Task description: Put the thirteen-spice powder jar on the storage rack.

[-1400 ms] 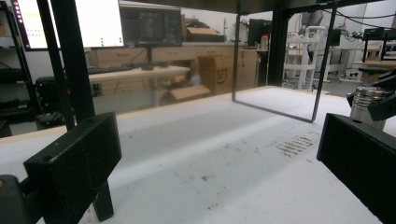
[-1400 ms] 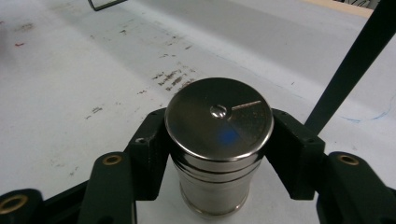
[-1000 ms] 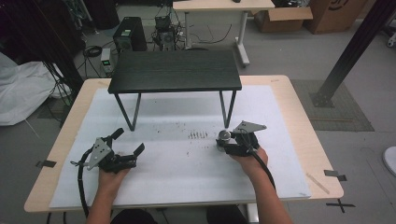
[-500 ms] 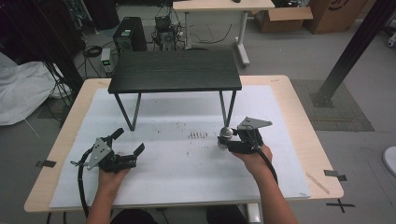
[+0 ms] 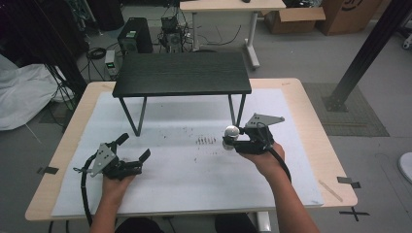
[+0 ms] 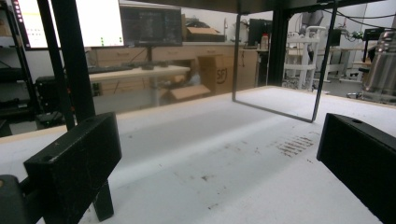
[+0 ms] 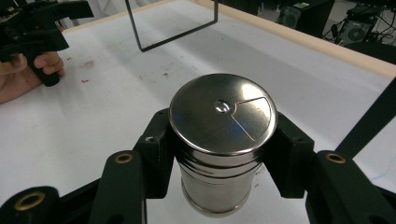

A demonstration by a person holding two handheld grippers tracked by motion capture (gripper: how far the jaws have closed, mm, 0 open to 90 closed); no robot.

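Note:
A shiny steel canister point(image 5: 231, 131) with a flat lid stands upright right of the table's middle, and my right gripper point(image 5: 229, 141) is shut on it. From above, the right gripper view shows the canister point(image 7: 223, 116) with both jaws of the right gripper point(image 7: 224, 161) pressed against its sides. Whether its base touches the mat I cannot tell. My left gripper point(image 5: 133, 148) rests low at the front left, open with nothing between its fingers. The left gripper point(image 6: 217, 158) has its jaws wide apart in its own view, with the canister point(image 6: 380, 70) at the far right edge.
A black shelf on thin metal legs point(image 5: 182, 73) stands across the back of the table. A white mat point(image 5: 194, 170) with a few dark marks covers the tabletop. The shelf's right legs point(image 5: 235, 109) are just behind the canister.
The right gripper has shifted a little away from the person with the canister in it. The left gripper has stayed where it was.

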